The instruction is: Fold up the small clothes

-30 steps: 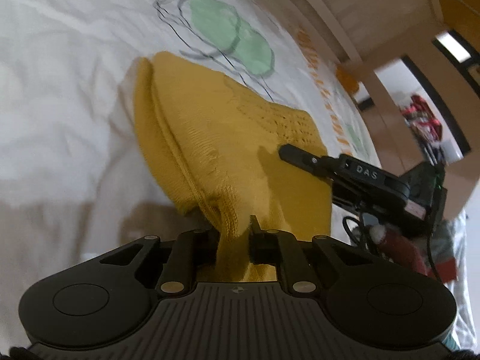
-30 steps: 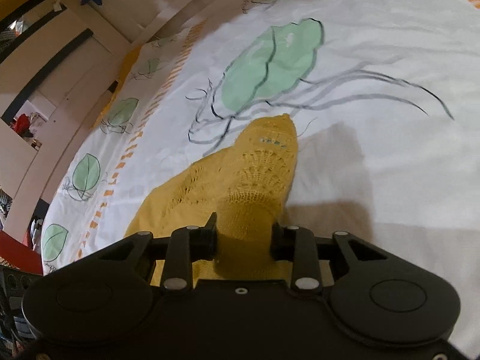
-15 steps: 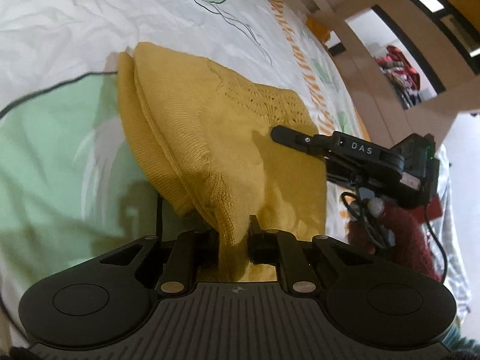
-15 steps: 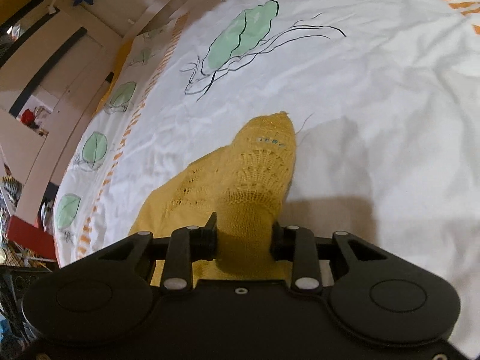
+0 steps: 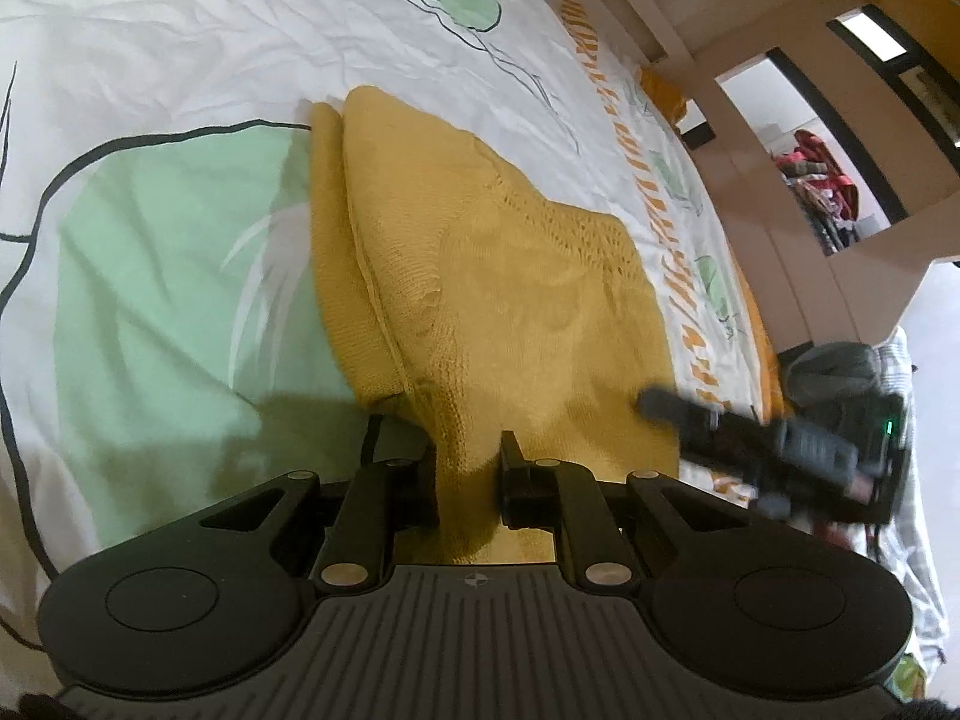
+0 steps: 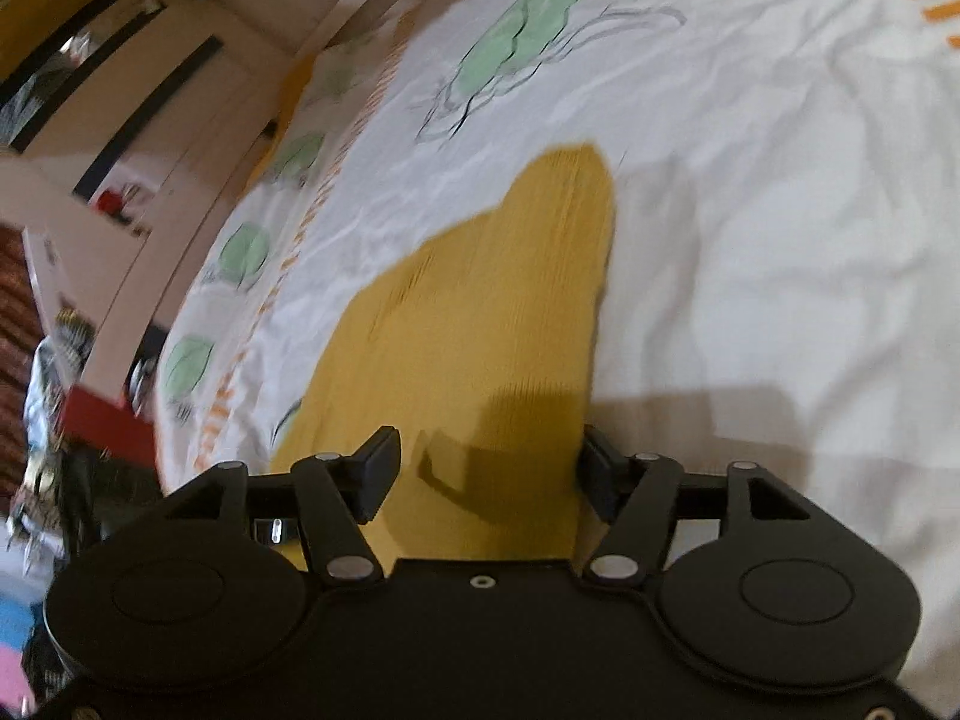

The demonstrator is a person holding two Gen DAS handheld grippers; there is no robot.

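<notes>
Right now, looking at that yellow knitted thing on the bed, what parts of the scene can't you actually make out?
- Yellow garment: its near hem, left wrist view, hidden behind the left gripper.
- Its knit pattern, right wrist view: smeared by motion blur.
- Right gripper: seen from the left wrist view, blurred; its second finger cannot be made out.
- Clutter beyond the bed sheet: too small and blurred to name.

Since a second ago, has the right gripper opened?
Yes. The right gripper has let go: its fingers now stand apart over the yellow knit, which lies flat on the sheet.
</notes>
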